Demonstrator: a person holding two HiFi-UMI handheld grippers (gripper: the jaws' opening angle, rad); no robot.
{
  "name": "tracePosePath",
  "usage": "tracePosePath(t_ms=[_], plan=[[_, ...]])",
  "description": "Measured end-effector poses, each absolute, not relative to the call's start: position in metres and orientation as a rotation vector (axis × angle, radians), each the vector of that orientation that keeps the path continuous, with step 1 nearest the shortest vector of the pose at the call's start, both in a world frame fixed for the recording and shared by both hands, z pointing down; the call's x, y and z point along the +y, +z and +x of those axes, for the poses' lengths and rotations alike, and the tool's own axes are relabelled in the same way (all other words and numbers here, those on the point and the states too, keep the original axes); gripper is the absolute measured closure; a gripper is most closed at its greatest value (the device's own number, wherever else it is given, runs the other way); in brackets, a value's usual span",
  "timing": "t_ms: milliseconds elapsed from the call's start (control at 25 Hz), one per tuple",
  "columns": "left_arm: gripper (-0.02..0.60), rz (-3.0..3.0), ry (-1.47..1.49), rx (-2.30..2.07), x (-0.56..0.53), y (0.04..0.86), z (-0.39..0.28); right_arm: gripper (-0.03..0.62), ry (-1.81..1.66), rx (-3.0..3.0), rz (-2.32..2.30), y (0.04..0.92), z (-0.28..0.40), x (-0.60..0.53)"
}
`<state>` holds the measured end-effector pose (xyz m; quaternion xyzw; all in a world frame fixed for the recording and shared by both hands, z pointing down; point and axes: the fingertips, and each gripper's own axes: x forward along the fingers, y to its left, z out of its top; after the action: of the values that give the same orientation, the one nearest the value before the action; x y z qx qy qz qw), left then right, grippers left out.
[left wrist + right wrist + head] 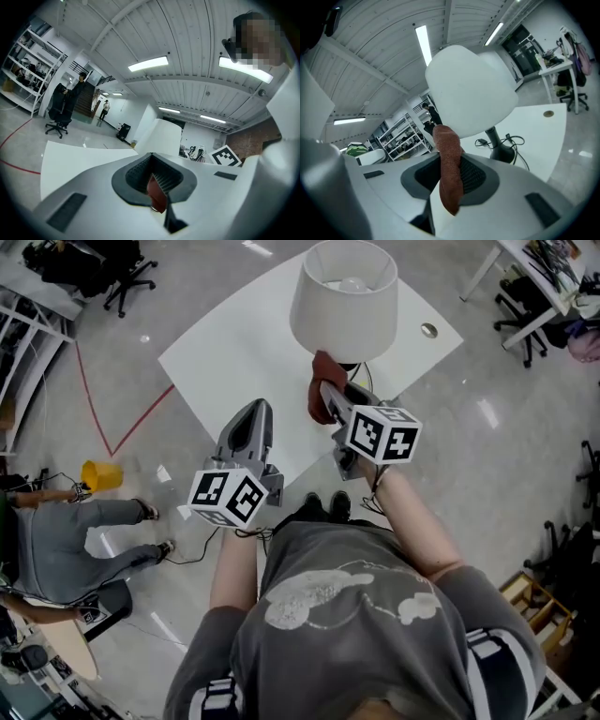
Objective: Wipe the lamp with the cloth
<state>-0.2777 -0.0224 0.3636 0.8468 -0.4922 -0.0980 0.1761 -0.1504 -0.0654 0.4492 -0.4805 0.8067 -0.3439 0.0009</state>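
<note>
The lamp has a white shade (344, 301) and a black base (502, 151), and stands on the white table (234, 343). My right gripper (330, 395) is shut on a red-brown cloth (323, 379), held just below the shade's near rim. In the right gripper view the cloth (449, 154) sticks up between the pads toward the shade (471, 89). My left gripper (257, 413) hovers over the table's near edge, left of the lamp, jaws together. A small red patch (157, 194) shows in the seam between its pads. The shade (159, 136) lies ahead of it.
A black cable (513, 140) trails from the lamp base over the table. A round grommet hole (428, 330) is at the table's right corner. A person (66, 540) sits on the floor at left near a yellow object (101, 474). Office chairs (127, 273) stand further off.
</note>
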Motion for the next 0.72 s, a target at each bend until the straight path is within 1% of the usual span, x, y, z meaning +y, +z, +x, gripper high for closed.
tracePosePath(t_ms=[120, 280, 480, 600, 720], plan=[[0.574, 2.433, -0.307, -1.352, -0.027, 0.348, -0.279, 0.503, -0.971, 2.548, -1.568, 0.423, -0.143, -0.055], [0.574, 2.510, -0.354, -1.270, -0.035, 0.319, -0.268, 0.503, -0.745, 2.542, -1.622, 0.365, -0.125, -0.048], [0.574, 2.581, -0.410, -1.178, -0.046, 0.290, -0.250, 0.503, -0.476, 2.514, -1.653, 0.303, -0.101, -0.063], [0.574, 2.585, -0.421, -1.185, -0.049, 0.287, -0.239, 0.503, -0.401, 2.551, -1.627, 0.293, -0.089, -0.077], [0.574, 2.589, -0.412, -1.221, -0.050, 0.293, -0.226, 0.503, -0.392, 2.625, -1.515, 0.301, -0.084, -0.086]])
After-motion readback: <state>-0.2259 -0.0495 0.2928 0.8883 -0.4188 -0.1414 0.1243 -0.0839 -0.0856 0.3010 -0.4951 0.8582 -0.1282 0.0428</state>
